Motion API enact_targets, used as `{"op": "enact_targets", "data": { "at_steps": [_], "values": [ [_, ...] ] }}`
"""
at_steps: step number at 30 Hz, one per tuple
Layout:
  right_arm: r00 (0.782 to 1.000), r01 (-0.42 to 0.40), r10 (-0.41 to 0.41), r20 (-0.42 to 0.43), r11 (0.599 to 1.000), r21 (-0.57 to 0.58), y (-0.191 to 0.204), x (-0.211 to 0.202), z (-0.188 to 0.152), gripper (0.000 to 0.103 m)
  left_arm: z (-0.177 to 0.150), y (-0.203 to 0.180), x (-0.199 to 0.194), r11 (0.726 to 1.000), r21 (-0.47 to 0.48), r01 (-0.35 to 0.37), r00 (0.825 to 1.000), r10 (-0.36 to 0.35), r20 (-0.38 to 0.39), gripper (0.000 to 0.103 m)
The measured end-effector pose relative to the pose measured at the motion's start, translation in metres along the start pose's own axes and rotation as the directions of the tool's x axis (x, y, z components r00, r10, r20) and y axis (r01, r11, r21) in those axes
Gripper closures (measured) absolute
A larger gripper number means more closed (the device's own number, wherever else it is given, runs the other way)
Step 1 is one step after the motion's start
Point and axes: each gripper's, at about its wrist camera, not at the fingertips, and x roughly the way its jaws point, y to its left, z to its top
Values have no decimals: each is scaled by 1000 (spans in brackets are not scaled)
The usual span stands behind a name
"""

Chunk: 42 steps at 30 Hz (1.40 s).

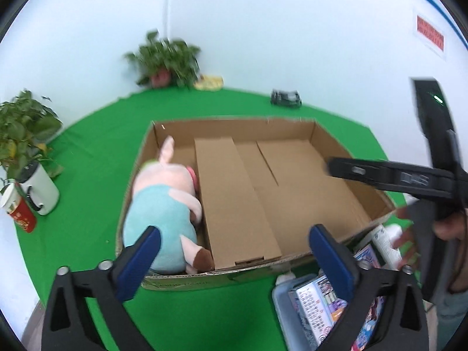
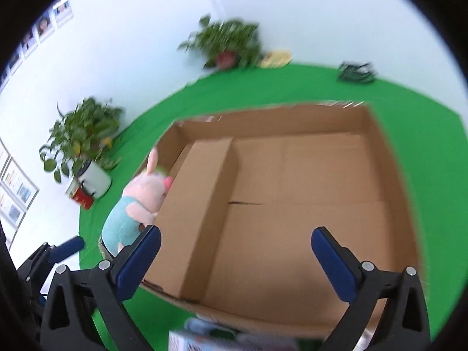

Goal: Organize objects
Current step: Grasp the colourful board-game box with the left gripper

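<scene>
Both of my grippers are released and carry nothing: the left gripper (image 1: 234,241) shows its 2 blue pads spread wide at the bottom of its frame with only the box behind them, and the right gripper (image 2: 235,244) stands the same way low in its own view. The box (image 1: 234,122) fills the middle of each picture, open-topped on the green cloth (image 1: 96,134). The plush pig (image 1: 163,201) lies in the narrow strip along the box's left wall, head toward the far end, pressed against a cardboard divider (image 1: 231,199); the wide part of the floor to the right of it looks bare. I judge that 1 item is stowed and I am between placements, with both tools held clear above the near rim. What remains to sort sits at the lower right of the left view: a tub (image 1: 280,307) holding booklets (image 1: 318,304), and just above it a white bottle (image 1: 386,244), touched by the fingers of a hand. The next move, I think, calls for swinging 1 gripper down to that tub, picking a single piece by a firm edge, and keeping the other tool out of its path, since the right one already crosses the right side of the left view. Blur keeps me from reading the tub's contents more finely.
</scene>
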Motion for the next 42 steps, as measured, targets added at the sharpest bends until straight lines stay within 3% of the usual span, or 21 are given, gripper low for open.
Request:
{"op": "enact_targets", "data": {
  "at_steps": [7,12,23,27,30,33,37,42],
  "values": [
    [993,87,-83,88,995,-44,-5,-68,-46,1,-4,-13,-29,998,-58,4,998,0,67,0],
    [992,94,-86,89,991,-94,-13,-89,-74,1,-9,-29,-45,998,-43,35,999,-33,32,0],
    [993,-19,41,108,980,-199,-1,-123,-112,1,-24,-46,-72,999,-38,1,997,2,71,1],
    [991,-77,97,88,974,-211,-1,-123,-124,1,-35,-45,-69,995,-53,88,995,-85,54,1],
    [988,-127,140,58,973,-194,-2,-117,-131,1,-49,-47,-57,987,-71,146,989,-147,-11,1],
    [982,-184,188,2,963,-199,-3,-109,-141,1,-64,-45,-42,971,-118,208,973,-218,-80,1],
    [976,-210,187,-112,947,-244,2,-94,-158,1,-83,-44,-23,939,-189,288,937,-317,-148,1],
    [965,-214,174,-196,954,-209,3,-75,-170,1,-105,-46,2,898,-270,347,887,-408,-217,6]
  ]
}}
